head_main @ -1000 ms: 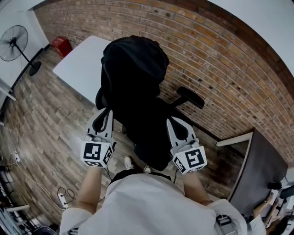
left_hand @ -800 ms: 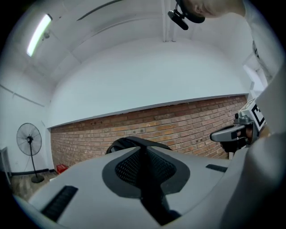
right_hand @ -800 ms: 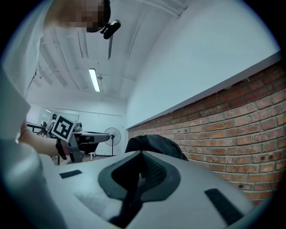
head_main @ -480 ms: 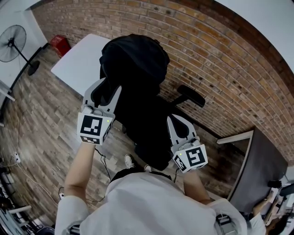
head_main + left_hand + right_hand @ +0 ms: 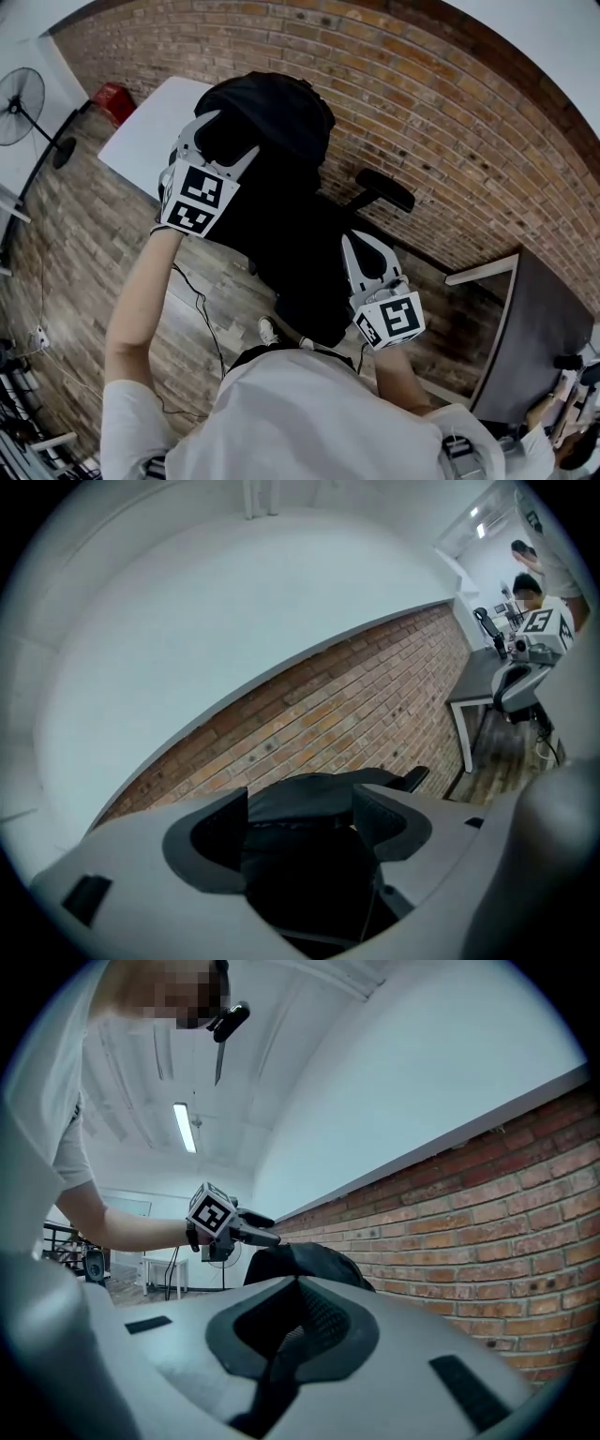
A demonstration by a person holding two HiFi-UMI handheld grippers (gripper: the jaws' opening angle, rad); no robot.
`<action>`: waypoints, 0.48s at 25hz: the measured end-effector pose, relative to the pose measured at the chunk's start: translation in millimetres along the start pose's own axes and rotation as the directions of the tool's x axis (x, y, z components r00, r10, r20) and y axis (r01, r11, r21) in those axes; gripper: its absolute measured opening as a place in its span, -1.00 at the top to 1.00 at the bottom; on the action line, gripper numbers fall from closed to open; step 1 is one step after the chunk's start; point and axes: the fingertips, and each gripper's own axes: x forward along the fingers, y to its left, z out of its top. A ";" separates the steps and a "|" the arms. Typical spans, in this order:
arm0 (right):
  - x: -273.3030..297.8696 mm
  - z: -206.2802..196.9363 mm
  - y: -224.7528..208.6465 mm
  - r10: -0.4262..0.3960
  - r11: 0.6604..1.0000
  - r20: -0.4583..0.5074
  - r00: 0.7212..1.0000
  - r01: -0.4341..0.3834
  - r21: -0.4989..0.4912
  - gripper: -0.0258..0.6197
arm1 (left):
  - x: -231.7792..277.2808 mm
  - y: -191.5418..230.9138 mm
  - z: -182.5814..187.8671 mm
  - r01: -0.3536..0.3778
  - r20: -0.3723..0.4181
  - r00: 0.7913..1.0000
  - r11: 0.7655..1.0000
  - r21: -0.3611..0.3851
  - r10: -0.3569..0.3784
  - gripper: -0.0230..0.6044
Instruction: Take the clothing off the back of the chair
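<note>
Black clothing [image 5: 272,117] hides most of the chair [image 5: 385,188].

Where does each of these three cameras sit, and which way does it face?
Head view: on the head, steeply down at the clothing on the chair; forearms, left gripper, right gripper show.
Left gripper view: along its own opening fingers, clothing between them, toward the brick wall.
Right gripper view: along its own shut fingers toward the left gripper and forearm.
Shared: all show the clothing.
</note>
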 end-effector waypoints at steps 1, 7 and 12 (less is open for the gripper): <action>-0.5 0.4 -2.5 -0.006 1.000 0.002 1.000 0.006 0.002 0.86 | 5.5 -1.6 -1.5 0.015 -0.015 1.000 1.000 0.015 -0.015 -0.20; -2.0 0.8 -15.8 -0.043 0.999 0.007 0.999 0.043 0.012 0.86 | 49.2 -10.3 -23.8 0.166 -0.200 0.972 0.957 0.236 -0.119 -0.60; -3.6 -3.6 -22.9 -0.087 0.996 -0.001 0.996 0.087 0.024 0.86 | 95.0 -5.9 -53.4 0.308 -0.405 0.911 0.786 0.536 -0.081 -0.83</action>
